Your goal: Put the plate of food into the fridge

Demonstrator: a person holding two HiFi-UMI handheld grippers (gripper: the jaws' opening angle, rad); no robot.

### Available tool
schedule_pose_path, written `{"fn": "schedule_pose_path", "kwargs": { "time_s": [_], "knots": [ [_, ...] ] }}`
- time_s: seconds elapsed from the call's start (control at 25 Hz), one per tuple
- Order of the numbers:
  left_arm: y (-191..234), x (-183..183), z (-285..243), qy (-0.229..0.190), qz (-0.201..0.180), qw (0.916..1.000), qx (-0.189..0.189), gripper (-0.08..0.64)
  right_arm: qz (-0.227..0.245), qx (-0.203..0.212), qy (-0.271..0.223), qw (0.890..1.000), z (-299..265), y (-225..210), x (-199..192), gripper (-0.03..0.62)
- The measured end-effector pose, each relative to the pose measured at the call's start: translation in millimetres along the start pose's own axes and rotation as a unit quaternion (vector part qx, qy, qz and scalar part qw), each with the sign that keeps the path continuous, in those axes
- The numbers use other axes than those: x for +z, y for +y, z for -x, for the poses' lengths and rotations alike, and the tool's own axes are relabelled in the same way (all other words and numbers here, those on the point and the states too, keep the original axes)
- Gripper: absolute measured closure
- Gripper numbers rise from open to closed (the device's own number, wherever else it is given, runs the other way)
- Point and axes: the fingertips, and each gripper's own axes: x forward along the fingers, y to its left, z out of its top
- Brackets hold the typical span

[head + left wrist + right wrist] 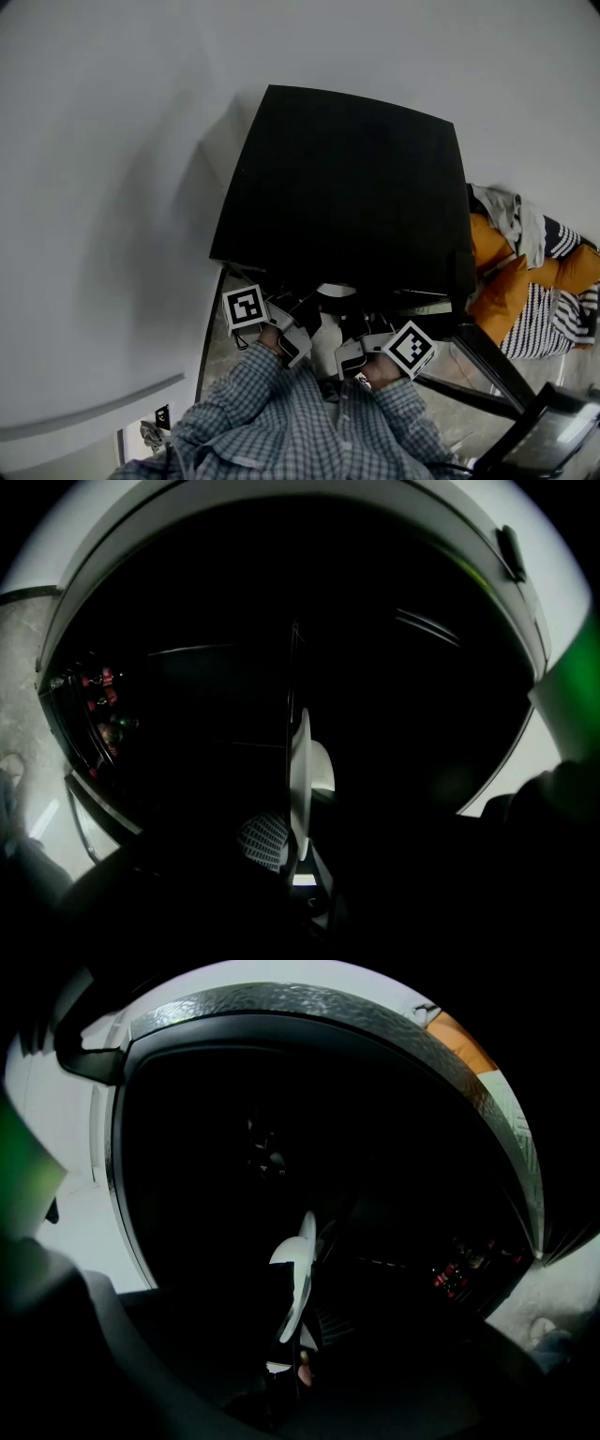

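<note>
A white plate [336, 291] is held level at the mouth of the black fridge [347, 178], just under its top edge. My left gripper [302, 330] is shut on the plate's left rim and my right gripper [343, 352] on its right rim. The left gripper view shows the plate [300, 780] edge-on, pinched between that gripper's [298, 853] jaws. In the right gripper view the plate [300, 1274] is also edge-on, clamped in the right gripper [284, 1346]. The fridge interior is dark. No food can be made out on the plate.
Small red-capped items [98, 700] sit on the open door's shelf [459, 1269]. Orange cushions and striped cloth [525, 281] lie to the fridge's right. A pale wall [103, 187] rises on the left, and marbled floor [214, 342] shows below it.
</note>
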Motion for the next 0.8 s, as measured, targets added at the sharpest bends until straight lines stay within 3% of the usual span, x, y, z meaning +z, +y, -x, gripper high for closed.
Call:
{"fn": "schedule_pose_path", "kwargs": {
  "time_s": [0.36,0.64,0.8],
  "knots": [
    [1.7,5.6,-5.1,-0.006,0.002,1.0,-0.003,0.515,0.013,0.004,0.024,1.0,10.0,-1.9,-20.0,0.537],
    [1.3,7.1,-8.9,-0.007,-0.001,1.0,-0.005,0.515,0.001,0.022,0.056,0.998,-1.0,2.1,-37.6,0.534],
    [-0.1,6.9,-7.8,-0.008,-0.005,1.0,-0.001,0.515,-0.011,0.012,0.057,0.998,-5.0,3.1,-42.3,0.534]
  ]
}}
